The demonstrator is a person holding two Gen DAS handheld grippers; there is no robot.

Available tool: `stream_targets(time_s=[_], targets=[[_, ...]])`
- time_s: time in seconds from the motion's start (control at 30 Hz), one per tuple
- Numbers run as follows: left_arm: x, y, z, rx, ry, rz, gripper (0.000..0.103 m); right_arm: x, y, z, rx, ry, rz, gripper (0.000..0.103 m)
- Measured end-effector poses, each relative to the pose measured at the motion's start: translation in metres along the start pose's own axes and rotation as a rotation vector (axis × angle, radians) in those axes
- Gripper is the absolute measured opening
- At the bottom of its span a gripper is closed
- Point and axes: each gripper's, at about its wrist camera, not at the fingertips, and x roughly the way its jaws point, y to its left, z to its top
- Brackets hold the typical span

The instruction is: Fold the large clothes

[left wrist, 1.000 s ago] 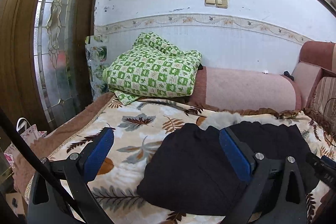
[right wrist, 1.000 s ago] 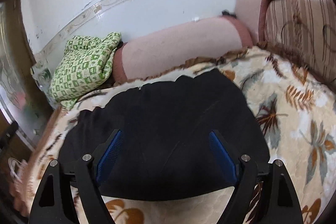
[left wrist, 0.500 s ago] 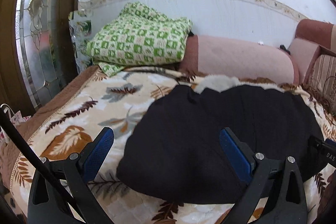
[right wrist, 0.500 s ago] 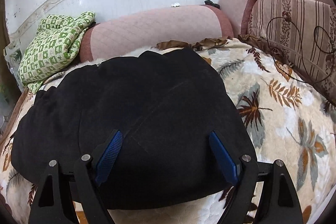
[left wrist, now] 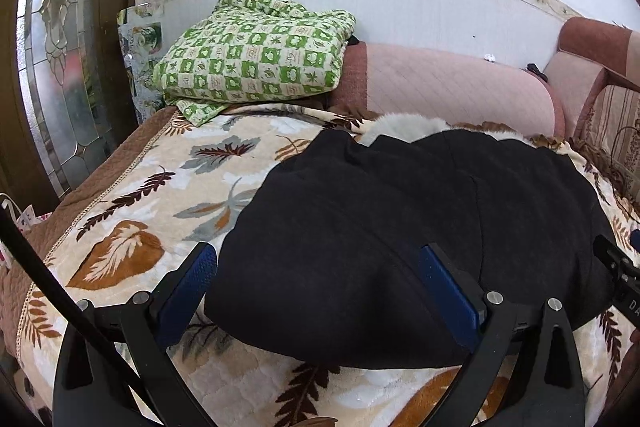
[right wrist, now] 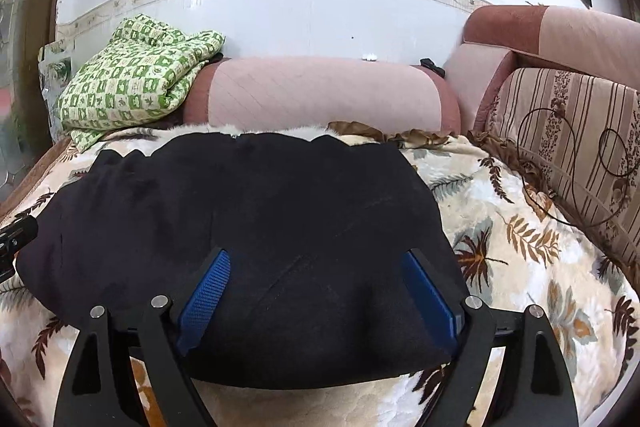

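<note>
a big soft blanket (left wrist: 132, 195) with brown and grey leaves fills the bottom half of both views. on it, in the middle of each frame, lies a big black piece of clothing (left wrist: 400, 219), folded into a thick puffy shape. behind it, across the middle, sits a long pink cushion (right wrist: 320, 91). a green checked cloth (left wrist: 252, 55) is piled at the upper left. at the bottom, the left claw (left wrist: 316, 279) is wide, with nothing pinched. the right claw (right wrist: 316, 287) is wide and opening a bit more, its blue pads over the black cloth, not squeezing it.
</note>
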Motion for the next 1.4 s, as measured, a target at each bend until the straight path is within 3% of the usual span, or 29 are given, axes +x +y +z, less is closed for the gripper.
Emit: stream_targets(time_s=[0.5, 0.87, 1.13, 1.4], targets=[[-0.001, 0.004, 0.001, -0.010, 0.020, -0.035, 0.101, 0.003, 0.000, -0.004, 0.016, 0.031, -0.002, 0.090], [0.000, 0.002, 0.000, -0.002, 0.031, -0.010, 0.101, 0.001, 0.012, -0.009, -0.004, 0.063, 0.022, 0.090], [0.004, 0.003, -0.001, -0.018, 0.064, -0.026, 0.101, -0.001, 0.026, -0.012, -0.087, 0.057, -0.009, 0.090], [0.005, 0.000, -0.003, 0.001, 0.070, 0.002, 0.101, 0.001, 0.023, -0.013, -0.071, 0.067, -0.021, 0.091]])
